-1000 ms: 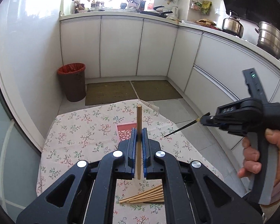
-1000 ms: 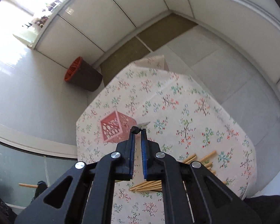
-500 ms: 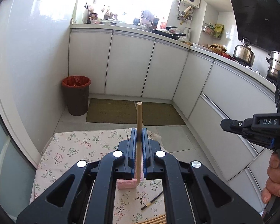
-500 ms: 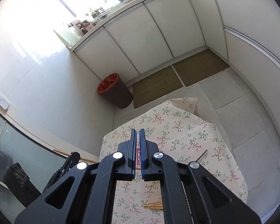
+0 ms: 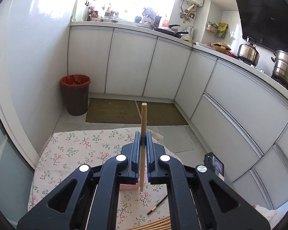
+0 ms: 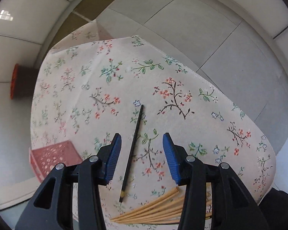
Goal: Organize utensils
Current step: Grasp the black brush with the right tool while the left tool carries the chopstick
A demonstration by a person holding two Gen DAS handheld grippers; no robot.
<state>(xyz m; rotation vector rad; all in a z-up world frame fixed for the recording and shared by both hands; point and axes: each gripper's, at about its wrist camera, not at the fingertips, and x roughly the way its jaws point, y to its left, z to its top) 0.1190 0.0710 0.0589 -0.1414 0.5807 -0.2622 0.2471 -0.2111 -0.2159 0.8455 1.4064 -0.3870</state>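
left gripper [image 5: 143, 140] clamps a wooden chopstick [image 5: 143, 134] upright; right gripper [image 6: 142, 149], jaws just opened half-wide, straddles the black chopstick [image 6: 132, 151] on the tablecloth [image 6: 182, 72]; risk: pads closing off-centre roll it away

Home kitchen: white cabinets [image 5: 132, 63], steel pots [image 5: 284, 71] on stove, range hood [image 5: 263, 9], bin [image 5: 75, 94].

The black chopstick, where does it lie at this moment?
In the right wrist view the black chopstick lies loose on the floral tablecloth, below the open right tool, just beyond the bundle of wooden chopsticks.
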